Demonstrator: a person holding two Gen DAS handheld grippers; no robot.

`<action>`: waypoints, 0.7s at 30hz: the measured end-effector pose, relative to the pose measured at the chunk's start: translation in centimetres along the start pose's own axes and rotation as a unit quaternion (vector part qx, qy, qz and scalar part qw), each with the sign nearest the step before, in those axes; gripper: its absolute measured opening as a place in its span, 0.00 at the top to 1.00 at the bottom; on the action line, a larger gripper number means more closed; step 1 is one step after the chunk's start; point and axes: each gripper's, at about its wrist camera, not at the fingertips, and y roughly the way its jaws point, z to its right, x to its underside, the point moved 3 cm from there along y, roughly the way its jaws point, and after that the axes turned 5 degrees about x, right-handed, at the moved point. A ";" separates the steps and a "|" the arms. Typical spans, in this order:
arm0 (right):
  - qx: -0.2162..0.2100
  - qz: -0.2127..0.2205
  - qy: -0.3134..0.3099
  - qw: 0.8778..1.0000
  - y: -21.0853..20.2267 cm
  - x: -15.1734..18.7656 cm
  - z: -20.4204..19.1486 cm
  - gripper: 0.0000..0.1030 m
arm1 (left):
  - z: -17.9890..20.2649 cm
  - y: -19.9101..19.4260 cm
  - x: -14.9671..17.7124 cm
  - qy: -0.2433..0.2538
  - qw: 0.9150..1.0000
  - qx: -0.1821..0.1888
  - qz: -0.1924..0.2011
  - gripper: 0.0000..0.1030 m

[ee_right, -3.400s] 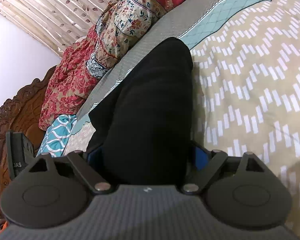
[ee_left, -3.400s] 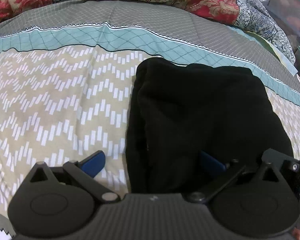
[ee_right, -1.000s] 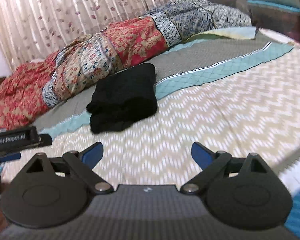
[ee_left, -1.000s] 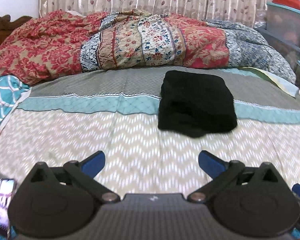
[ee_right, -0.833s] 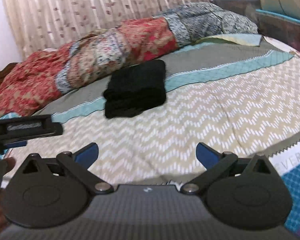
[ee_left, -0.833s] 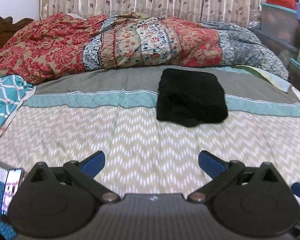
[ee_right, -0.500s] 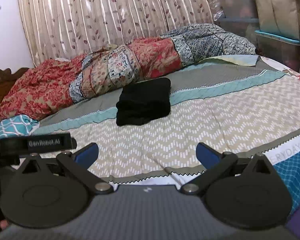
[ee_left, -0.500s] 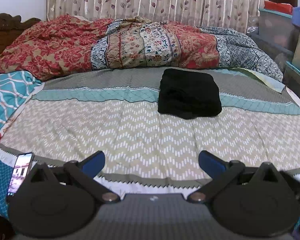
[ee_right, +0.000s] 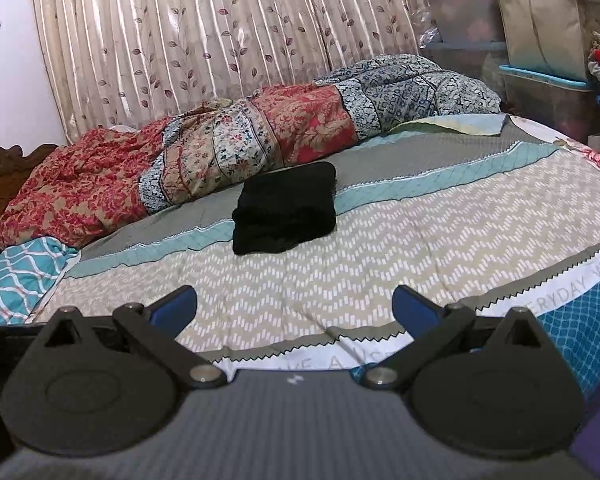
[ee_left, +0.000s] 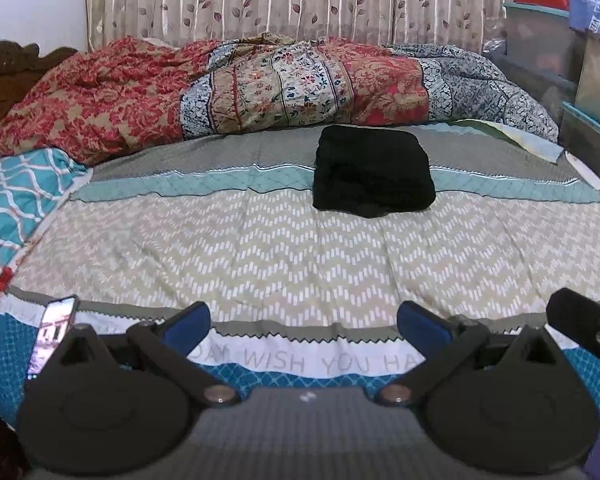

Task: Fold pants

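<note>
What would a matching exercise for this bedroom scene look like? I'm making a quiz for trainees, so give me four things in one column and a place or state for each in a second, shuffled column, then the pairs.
Things:
1. black pants
2. phone
3. patterned quilt
4. left gripper

Places or states:
A. bunched along the far side of the bed, below the curtain
B. open, holding nothing, at the near edge of the bed
C. folded into a compact bundle on the bedspread
D. lying at the near left edge of the bed, screen lit

Pairs: 1-C, 2-D, 3-A, 4-B
</note>
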 end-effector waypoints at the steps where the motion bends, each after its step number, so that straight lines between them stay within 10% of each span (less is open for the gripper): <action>1: 0.000 -0.003 0.003 1.000 0.0 0.1 0.1 0.00 | 0.0 -0.1 0.0 0.004 1.000 -0.004 0.001 0.00; 21: -0.016 -0.040 0.013 0.999 1.6 0.2 0.6 0.00 | -0.1 2.5 0.4 -0.006 1.000 0.003 -0.026 0.00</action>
